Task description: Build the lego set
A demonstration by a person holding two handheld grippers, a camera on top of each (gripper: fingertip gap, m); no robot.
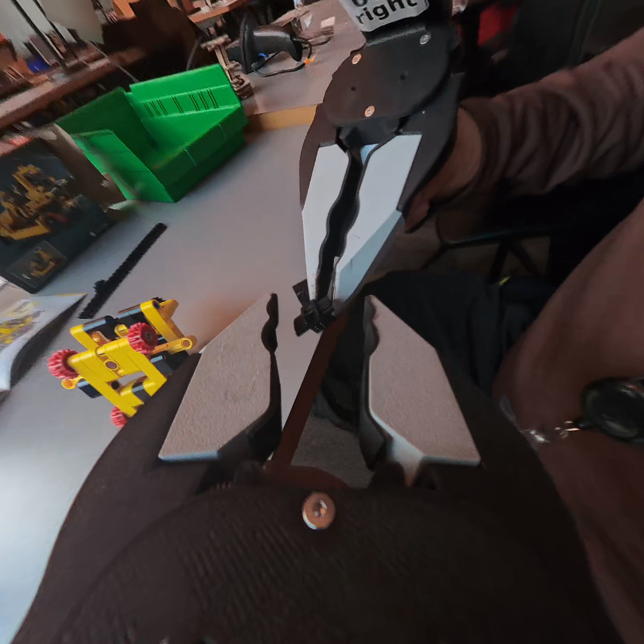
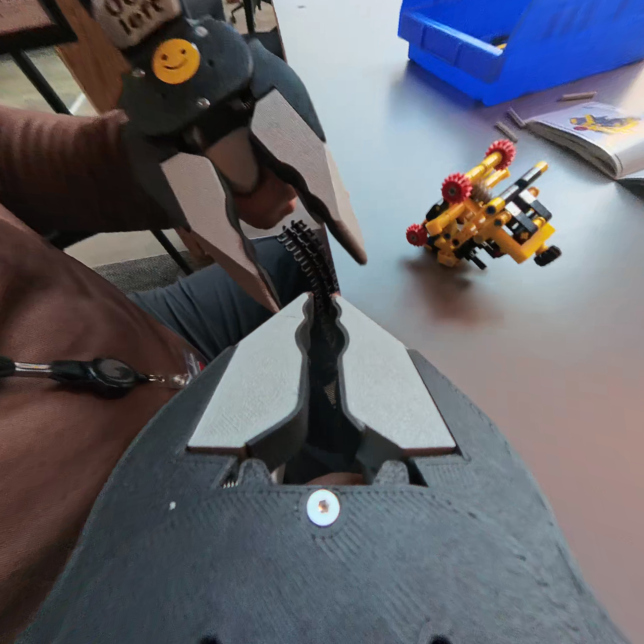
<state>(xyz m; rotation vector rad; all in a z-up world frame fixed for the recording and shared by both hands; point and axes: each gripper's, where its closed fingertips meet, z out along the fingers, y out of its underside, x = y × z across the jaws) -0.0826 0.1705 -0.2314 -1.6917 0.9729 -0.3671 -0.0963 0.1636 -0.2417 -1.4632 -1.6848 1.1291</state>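
A black track strip [image 2: 315,258] is clamped in the right hand-held gripper [image 2: 322,296].

The left hand-held gripper [image 1: 320,303] is held spread, empty, beside the strip's free end. The yellow lego model [image 2: 488,212] is seen farther off on the bench [image 2: 522,383], near a booklet [image 2: 589,139].

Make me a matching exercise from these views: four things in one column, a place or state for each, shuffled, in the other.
Things:
1. right gripper
2. left gripper
3. yellow lego model
4. black track strip

States:
A. lying flat on the table near the booklet
B. open, holding nothing
C. resting on the table, red gears showing
D. shut on a black track piece

Pairs: 1-D, 2-B, 3-C, 4-A
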